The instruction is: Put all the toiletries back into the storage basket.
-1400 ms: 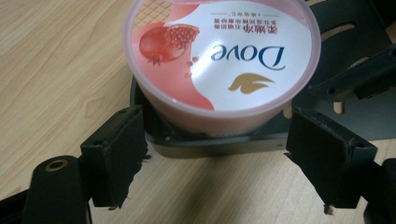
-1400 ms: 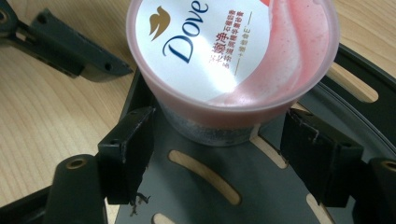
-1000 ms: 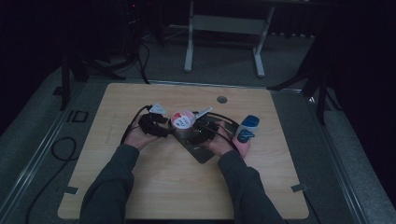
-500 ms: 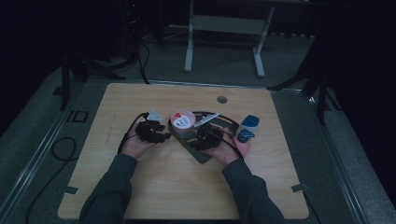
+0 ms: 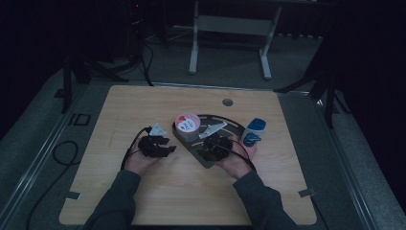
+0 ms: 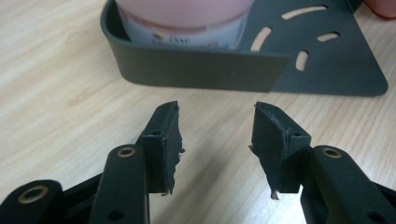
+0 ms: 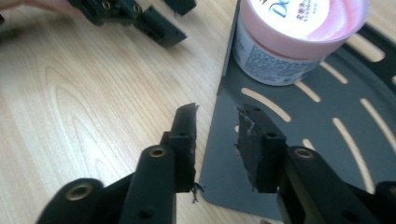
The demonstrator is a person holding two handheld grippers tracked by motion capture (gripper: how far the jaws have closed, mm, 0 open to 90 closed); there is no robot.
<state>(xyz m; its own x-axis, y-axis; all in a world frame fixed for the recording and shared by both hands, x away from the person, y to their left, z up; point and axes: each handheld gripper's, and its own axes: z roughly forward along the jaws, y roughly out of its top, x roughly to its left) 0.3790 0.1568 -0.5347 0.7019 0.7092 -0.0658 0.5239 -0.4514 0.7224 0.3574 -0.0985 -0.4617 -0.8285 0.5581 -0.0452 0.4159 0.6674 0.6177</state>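
Plainly, both grippers' jaws gape with nothing between them near the pink-lidded jar [image 7: 299, 37] on its slotted grey tray [image 7: 327, 154].

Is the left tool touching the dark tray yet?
Apart. The left gripper view shows the left tool with open jaws short of the dark tray, bare wooden table between them.

From the left gripper view I lose the pink-lidded jar [image 6: 184, 21] at the top edge, its label half hidden behind the dark tray's wall [image 6: 196, 70]. In the high view, the blue thing [image 5: 253, 132] at centre right is too small to identify.
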